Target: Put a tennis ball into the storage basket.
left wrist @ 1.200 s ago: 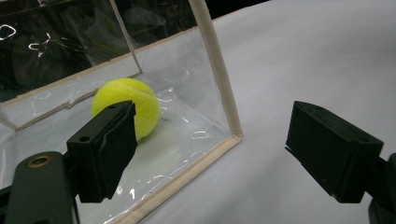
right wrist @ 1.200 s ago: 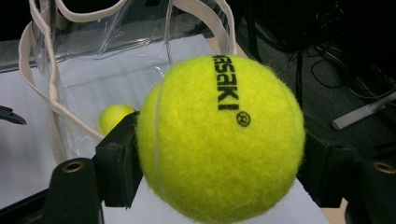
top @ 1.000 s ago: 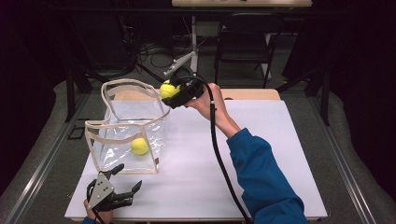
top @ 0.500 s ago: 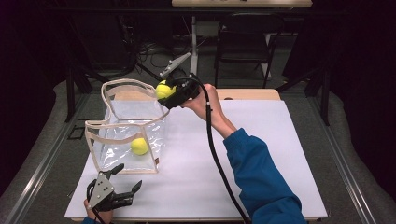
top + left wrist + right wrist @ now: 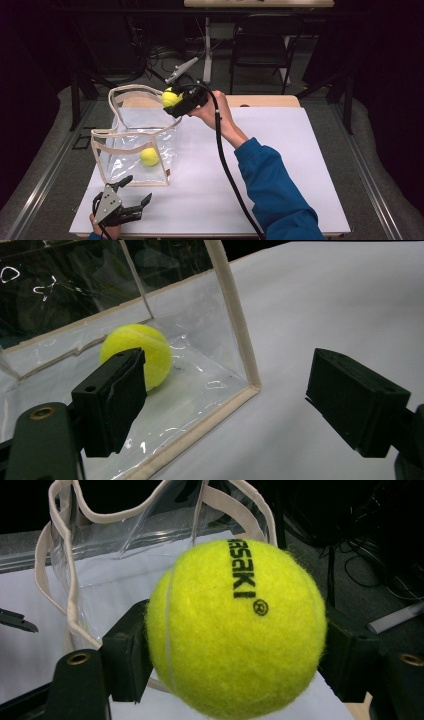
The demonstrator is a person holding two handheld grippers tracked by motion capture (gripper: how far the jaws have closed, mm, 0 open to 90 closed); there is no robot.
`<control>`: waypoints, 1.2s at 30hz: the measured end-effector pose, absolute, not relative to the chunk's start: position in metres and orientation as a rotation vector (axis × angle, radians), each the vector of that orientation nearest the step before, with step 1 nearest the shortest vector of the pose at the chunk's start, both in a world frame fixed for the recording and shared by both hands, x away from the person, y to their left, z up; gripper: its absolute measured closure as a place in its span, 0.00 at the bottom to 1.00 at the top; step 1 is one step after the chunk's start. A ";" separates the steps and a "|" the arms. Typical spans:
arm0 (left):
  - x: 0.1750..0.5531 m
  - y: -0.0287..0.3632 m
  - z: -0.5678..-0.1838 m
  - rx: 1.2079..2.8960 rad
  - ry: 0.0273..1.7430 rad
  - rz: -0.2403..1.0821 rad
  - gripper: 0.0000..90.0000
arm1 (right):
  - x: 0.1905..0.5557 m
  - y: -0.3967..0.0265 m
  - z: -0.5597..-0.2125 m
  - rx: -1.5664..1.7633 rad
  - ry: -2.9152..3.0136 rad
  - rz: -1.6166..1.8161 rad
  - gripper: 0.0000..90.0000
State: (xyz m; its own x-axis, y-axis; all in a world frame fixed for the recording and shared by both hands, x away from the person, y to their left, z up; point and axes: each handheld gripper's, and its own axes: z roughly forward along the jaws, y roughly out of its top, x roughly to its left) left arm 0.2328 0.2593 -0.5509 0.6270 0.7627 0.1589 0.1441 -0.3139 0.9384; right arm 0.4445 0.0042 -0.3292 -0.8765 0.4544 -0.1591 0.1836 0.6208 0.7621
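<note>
Right gripper [image 5: 172, 100] pinches a tennis ball [image 5: 170, 97], jaws pressed on both sides of it, held in the air above the far rim of the clear bag [image 5: 150, 134]. Versus a second ago, ball and gripper sit slightly further left, now nearer over the bag's opening; the grip is unchanged. Ball is round, so no long axis; its black printed lettering faces the right gripper view and runs top to bottom there. Left gripper [image 5: 131, 200] rests near the table's [image 5: 280, 165] near-left corner, same spot as before, jaws spread with nothing between them. The bag stands upright by the table's left edge, opening up, its long side running near to far. A second tennis ball [image 5: 149, 156] lies on the bag's floor toward the near end. In the left gripper view one jaw covers part of that ball. Lettering's first letters are cut off by the ball's curve. Sleeve [image 5: 275, 195] leaves the bottom edge.
</note>
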 end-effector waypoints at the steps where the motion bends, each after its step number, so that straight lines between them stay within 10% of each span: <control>1: 0.233 0.259 -0.551 1.813 0.730 0.746 0.18 | 0.445 0.005 -0.329 0.511 2.513 1.127 0.29; 36: 0.232 0.259 -0.550 1.805 0.730 0.746 0.18 | 0.443 0.028 -0.339 0.476 2.554 1.137 0.29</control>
State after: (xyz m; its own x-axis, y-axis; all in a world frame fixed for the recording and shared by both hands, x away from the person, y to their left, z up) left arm 0.2323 0.2595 -0.5503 0.6264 0.7635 0.1572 0.1408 -0.3092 0.9405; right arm 0.4428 0.0284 -0.3390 -0.8988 0.4156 -0.1393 0.1746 0.6309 0.7560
